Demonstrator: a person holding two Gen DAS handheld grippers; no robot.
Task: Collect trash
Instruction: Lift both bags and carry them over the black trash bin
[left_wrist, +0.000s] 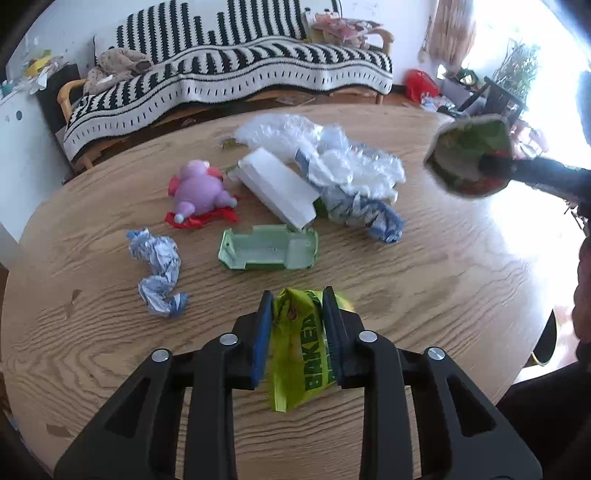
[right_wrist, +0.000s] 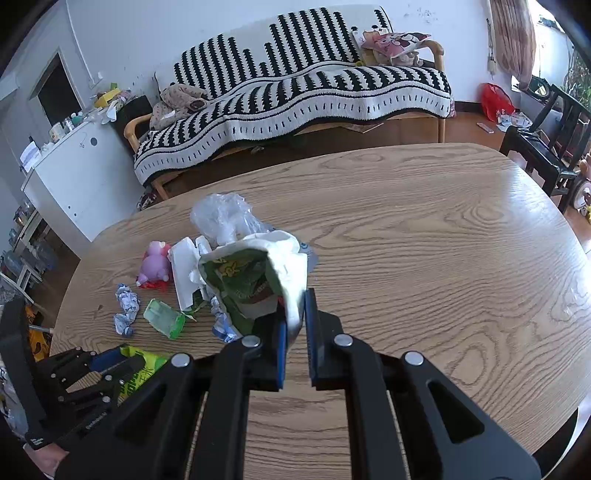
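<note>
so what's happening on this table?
A person is clearing trash with two handheld grippers. The left gripper has its jaws closed on a green wrapper near the table's front edge. The right gripper holds an open cup up. Crumpled paper, a green tray and plastic remain.

On the table (left_wrist: 443, 266), the tray (left_wrist: 269, 248) lies before the foam block (left_wrist: 277, 184). A toy (left_wrist: 201, 188) sits left of the block, crumpled plastic (left_wrist: 354, 166) to its right.

Bright daylight, blown-out window glare right, fisheye-warped edges
</note>
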